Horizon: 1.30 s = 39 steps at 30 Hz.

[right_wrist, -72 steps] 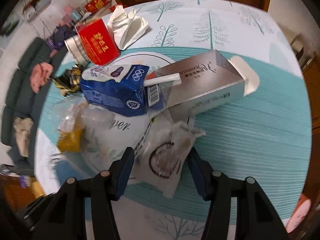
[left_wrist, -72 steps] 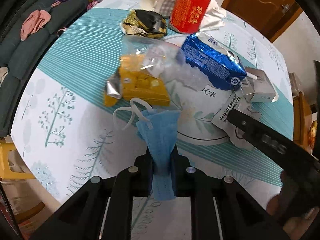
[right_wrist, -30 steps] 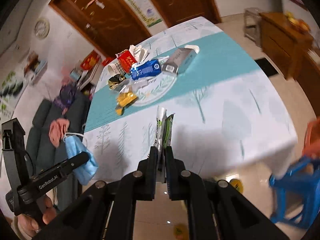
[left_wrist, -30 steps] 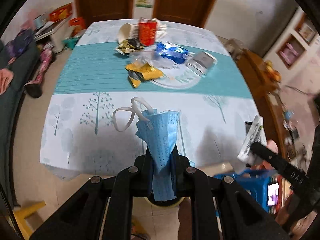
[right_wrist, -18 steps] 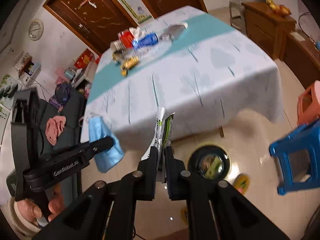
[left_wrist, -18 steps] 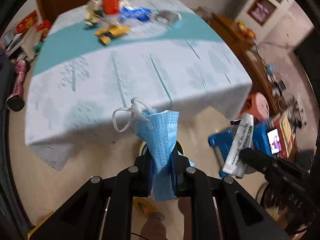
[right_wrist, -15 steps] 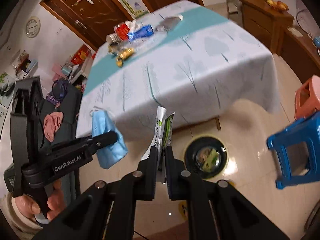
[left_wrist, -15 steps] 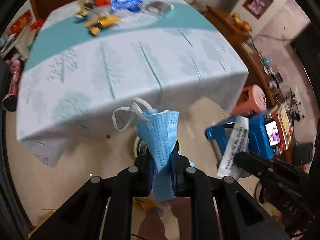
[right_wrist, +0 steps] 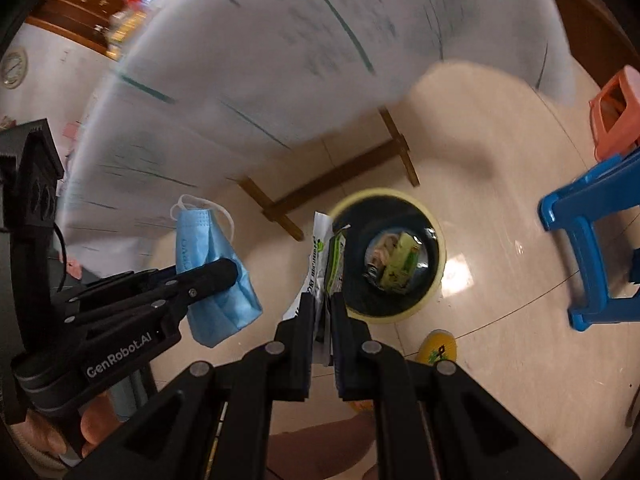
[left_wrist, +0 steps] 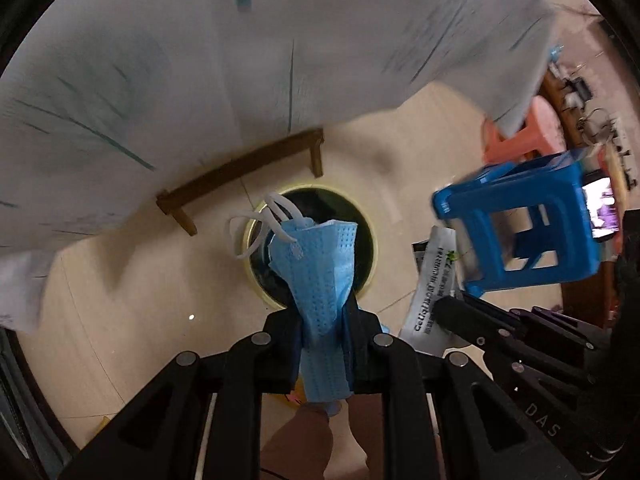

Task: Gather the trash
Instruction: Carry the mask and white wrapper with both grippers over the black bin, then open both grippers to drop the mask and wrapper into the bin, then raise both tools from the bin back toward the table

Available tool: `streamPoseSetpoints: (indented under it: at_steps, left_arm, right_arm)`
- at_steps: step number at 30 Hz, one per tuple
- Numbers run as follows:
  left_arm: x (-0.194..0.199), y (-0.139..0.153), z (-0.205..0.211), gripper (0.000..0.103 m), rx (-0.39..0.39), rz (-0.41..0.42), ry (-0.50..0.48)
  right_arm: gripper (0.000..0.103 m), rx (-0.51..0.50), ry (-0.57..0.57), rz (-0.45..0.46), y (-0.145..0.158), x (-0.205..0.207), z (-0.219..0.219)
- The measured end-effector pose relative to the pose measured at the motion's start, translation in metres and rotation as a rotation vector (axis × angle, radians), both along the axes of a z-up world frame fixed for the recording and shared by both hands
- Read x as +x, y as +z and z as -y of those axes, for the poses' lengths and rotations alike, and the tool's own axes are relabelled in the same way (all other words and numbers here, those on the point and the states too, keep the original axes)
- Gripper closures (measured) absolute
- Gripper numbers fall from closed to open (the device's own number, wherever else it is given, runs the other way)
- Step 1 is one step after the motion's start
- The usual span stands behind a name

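My left gripper [left_wrist: 322, 320] points down with a blue face mask [left_wrist: 320, 264] pinched between its pads; its jaws are opening slightly, and the mask still sits between them. The mask hangs right over a round yellow-rimmed trash bin [left_wrist: 370, 236] on the floor. My right gripper [right_wrist: 320, 304] is shut on a flat white and green wrapper [right_wrist: 322, 256], just left of the same bin [right_wrist: 400, 312], which holds some trash. In the right wrist view the left gripper [right_wrist: 228, 272] and its mask [right_wrist: 208, 248] hang to the left.
The table's hanging white cloth [left_wrist: 200, 60] fills the upper part of both views, with its wooden foot rail [left_wrist: 240, 168] just behind the bin. A blue plastic stool [right_wrist: 588, 216] and an orange stool [right_wrist: 616, 108] stand to the right. A yellow slipper [right_wrist: 438, 348] lies near the bin.
Both grippers have dropped from above the tabletop to floor level beside the table. The bin has come close under them. Mask and wrapper stay gripped.
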<state>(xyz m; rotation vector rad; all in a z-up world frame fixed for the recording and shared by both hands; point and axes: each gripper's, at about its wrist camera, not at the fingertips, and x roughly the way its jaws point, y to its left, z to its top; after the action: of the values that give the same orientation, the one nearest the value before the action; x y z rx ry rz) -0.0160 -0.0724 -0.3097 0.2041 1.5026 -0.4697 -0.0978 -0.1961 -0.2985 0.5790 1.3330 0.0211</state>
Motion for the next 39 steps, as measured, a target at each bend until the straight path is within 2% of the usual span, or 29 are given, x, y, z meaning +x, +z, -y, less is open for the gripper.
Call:
streamPoseSetpoints:
  at_steps: [4,7,8,11,12,14,18,25,27,29,31,32,33,39]
  left_arm:
    - [0.008,-0.058,0.009,0.076,0.044,-0.005,-0.019]
    - [0.018,-0.093,0.014,0.057,0.07,-0.007,-0.032]
    - [0.02,-0.102,0.016,0.047,0.078,-0.005,-0.035]
    - [0.027,-0.123,0.014,0.04,0.105,0.009,-0.055]
    - [0.029,-0.13,0.013,0.033,0.111,0.012,-0.061]
    - [0.032,-0.136,0.011,0.025,0.106,0.022,-0.06]
    - [0.034,-0.144,0.006,0.023,0.118,0.028,-0.046]
    - [0.032,-0.142,-0.018,0.023,0.138,0.024,0.009]
    - [0.031,-0.14,-0.025,0.023,0.145,0.017,0.021]
    - [0.029,-0.138,-0.031,0.023,0.154,0.011,0.03]
    - [0.029,-0.134,-0.036,0.023,0.158,0.013,0.042]
    - [0.029,-0.13,-0.039,0.022,0.158,0.014,0.052]
    - [0.028,-0.128,-0.041,0.022,0.157,0.013,0.062]
    - [0.02,-0.102,-0.052,0.022,0.156,0.006,0.097]
  right_arm:
    - [0.094,-0.006,-0.015,-0.035,-0.06,0.005,0.009]
    - [0.094,-0.008,-0.02,-0.048,-0.092,0.01,0.014]
    - [0.093,-0.012,-0.017,-0.051,-0.102,0.012,0.014]
    - [0.093,-0.017,-0.004,-0.051,-0.126,0.016,0.016]
    - [0.092,-0.021,-0.001,-0.049,-0.133,0.018,0.016]
    - [0.091,-0.014,0.003,-0.046,-0.143,0.021,0.016]
    - [0.09,-0.006,0.009,-0.05,-0.158,0.025,0.013]
    - [0.087,0.008,0.052,-0.05,-0.167,0.04,0.001]
    - [0.08,0.018,0.072,-0.051,-0.166,0.045,-0.005]
    - [0.08,0.022,0.091,-0.051,-0.164,0.05,-0.011]
    - [0.071,0.014,0.109,-0.051,-0.162,0.054,-0.015]
    - [0.06,0.009,0.114,-0.048,-0.161,0.054,-0.015]
    - [0.057,-0.003,0.119,-0.041,-0.156,0.055,-0.016]
    - [0.056,-0.002,0.124,-0.017,-0.127,0.053,-0.015]
